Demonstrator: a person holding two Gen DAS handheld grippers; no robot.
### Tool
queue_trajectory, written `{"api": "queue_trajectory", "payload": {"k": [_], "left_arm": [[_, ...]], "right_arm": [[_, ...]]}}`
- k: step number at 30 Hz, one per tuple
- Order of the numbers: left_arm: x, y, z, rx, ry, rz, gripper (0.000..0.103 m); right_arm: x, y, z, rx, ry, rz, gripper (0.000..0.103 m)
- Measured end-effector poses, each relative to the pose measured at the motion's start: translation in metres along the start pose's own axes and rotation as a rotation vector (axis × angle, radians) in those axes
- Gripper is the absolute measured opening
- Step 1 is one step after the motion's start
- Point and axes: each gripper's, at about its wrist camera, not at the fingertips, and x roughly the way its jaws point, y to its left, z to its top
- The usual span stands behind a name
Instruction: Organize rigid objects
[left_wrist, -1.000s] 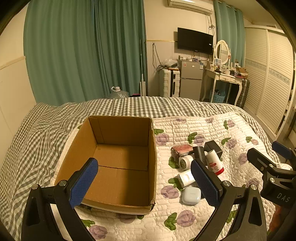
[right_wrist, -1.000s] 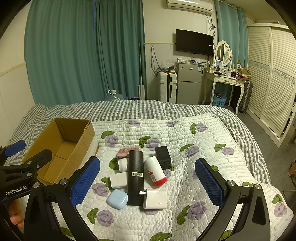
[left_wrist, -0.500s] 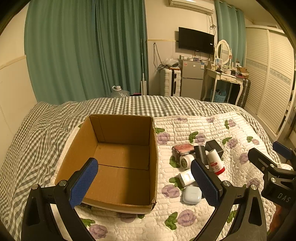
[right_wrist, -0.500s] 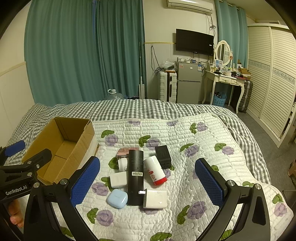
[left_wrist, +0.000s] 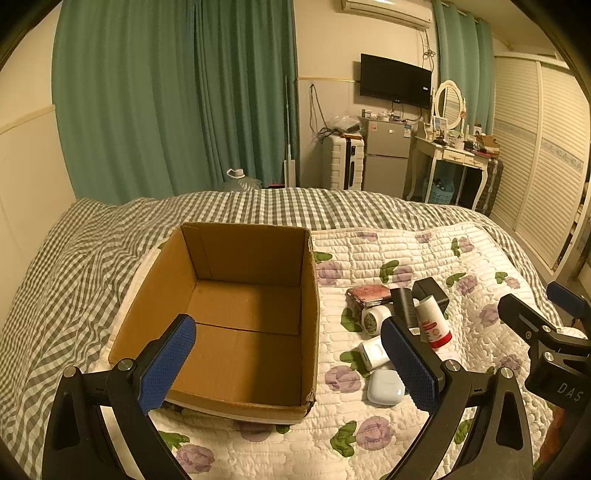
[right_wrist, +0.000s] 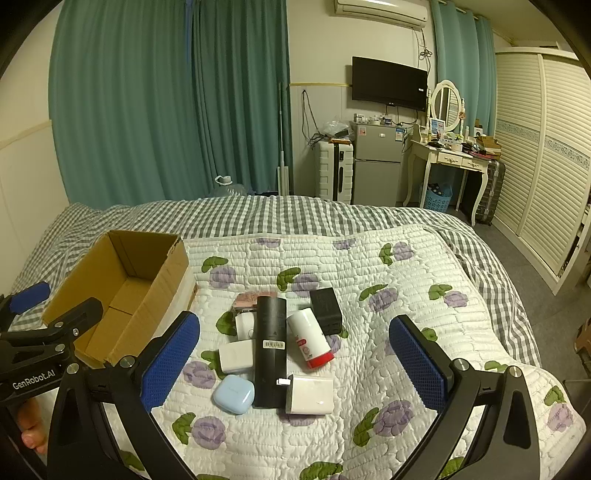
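Observation:
An open cardboard box (left_wrist: 310, 314) (right_wrist: 166, 280) stands empty on the quilt at the left. Right of it lies a cluster: a black cylinder (right_wrist: 271, 347), a white tube with a red cap (right_wrist: 310, 339) (left_wrist: 430, 319), a black box (right_wrist: 325, 306), a pale blue case (right_wrist: 233, 394) (left_wrist: 386, 387), a white charger (right_wrist: 310, 394), a white block (right_wrist: 236, 356), a small white jar (left_wrist: 375, 317) and a pink item (right_wrist: 246, 300). My left gripper (left_wrist: 288, 363) hovers open over the box's near side. My right gripper (right_wrist: 295, 365) hangs open above the cluster's near end, holding nothing.
The flowered quilt (right_wrist: 388, 295) lies on a grey checked bedspread (left_wrist: 74, 266). Beyond the bed stand green curtains (right_wrist: 147, 110), a suitcase (right_wrist: 334, 171), a small fridge (right_wrist: 376, 162), a dressing table (right_wrist: 454, 155) and louvred wardrobe doors (right_wrist: 543, 155). A hand (right_wrist: 31, 432) shows at the lower left.
The left wrist view has shifted slightly, so the box and objects sit a touch lower and to the right. Both grippers stay open; nothing was picked up.

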Motion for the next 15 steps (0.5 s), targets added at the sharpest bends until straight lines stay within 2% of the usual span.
{"api": "queue_trajectory", "payload": {"k": [15], "left_arm": [[0.0000, 0.0005, -0.0003, -0.001, 0.000, 0.000, 0.102]], "right_arm": [[0.0001, 0.0005, -0.0006, -0.001, 0.002, 0.000, 0.103]]}}
